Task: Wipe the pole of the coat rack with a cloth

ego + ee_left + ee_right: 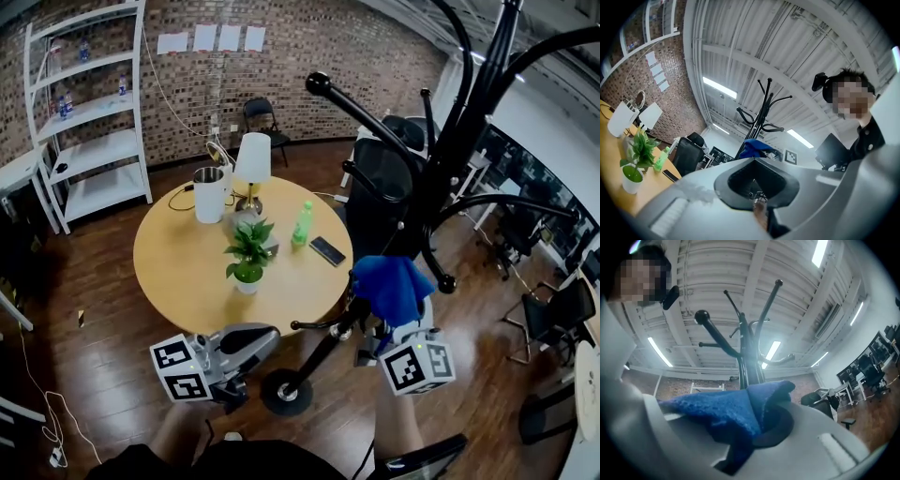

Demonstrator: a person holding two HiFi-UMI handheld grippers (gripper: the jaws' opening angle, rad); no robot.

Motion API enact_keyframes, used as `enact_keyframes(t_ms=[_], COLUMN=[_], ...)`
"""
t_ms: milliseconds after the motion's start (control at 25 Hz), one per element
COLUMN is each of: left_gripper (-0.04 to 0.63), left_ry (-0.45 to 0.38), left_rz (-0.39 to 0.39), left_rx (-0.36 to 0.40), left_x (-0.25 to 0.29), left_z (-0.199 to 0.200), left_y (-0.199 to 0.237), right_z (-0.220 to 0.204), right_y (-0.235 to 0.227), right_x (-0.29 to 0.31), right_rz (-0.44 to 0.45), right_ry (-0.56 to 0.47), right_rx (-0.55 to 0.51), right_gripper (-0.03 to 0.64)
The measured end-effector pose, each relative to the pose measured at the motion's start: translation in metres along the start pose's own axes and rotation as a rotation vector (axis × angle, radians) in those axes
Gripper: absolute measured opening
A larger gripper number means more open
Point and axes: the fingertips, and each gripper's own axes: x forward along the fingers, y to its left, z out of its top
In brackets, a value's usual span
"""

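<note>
Closest in, at 7 o'clock of the head view, the left gripper point(246, 343) hangs with its jaws pressed together on nothing, apart from the coat rack point(441, 178). Just right of it, at 6 o'clock, the rack's round base point(285, 392) sits on the wooden floor point(94, 375), and the black pole point(322, 352) slants up toward 2 o'clock. At 4 o'clock the right gripper point(394, 328) pinches a blue cloth point(392, 286) that covers the pole's middle stretch.

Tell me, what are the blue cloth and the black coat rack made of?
The fuzzy blue cloth looks like soft microfibre or terry: nubbly, matte, folding. The black coat rack pole is probably painted metal: thin, smooth, slightly shiny.
</note>
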Motion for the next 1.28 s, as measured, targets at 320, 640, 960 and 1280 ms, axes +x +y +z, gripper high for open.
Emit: enact_keyframes(t_ms=[320, 640, 960, 1280], left_gripper=[0.003, 0.002, 0.002, 0.002], left_ry=[0.053, 0.077, 0.076, 0.059], left_rz=[-0.047, -0.064, -0.05, -0.044], left_rx=[-0.03, -0.04, -0.038, -0.028], left_x=[0.026, 0.037, 0.036, 0.031], left_z=[-0.015, -0.026, -0.028, -0.024], left_y=[-0.007, -0.012, -0.011, -0.011], right_z=[-0.132, -0.236, -0.236, -0.098], right_y=[-0.031, -0.057, -0.057, -0.024], right_x=[-0.053, -0.097, -0.097, -0.038], right_rz=[-0.086, -0.17, -0.179, -0.041], right_ry=[0.265, 0.503, 0.554, 0.252], right_rx=[0.096, 0.169, 0.203, 0.185], right_gripper=[0.025, 0.025, 0.025, 0.025])
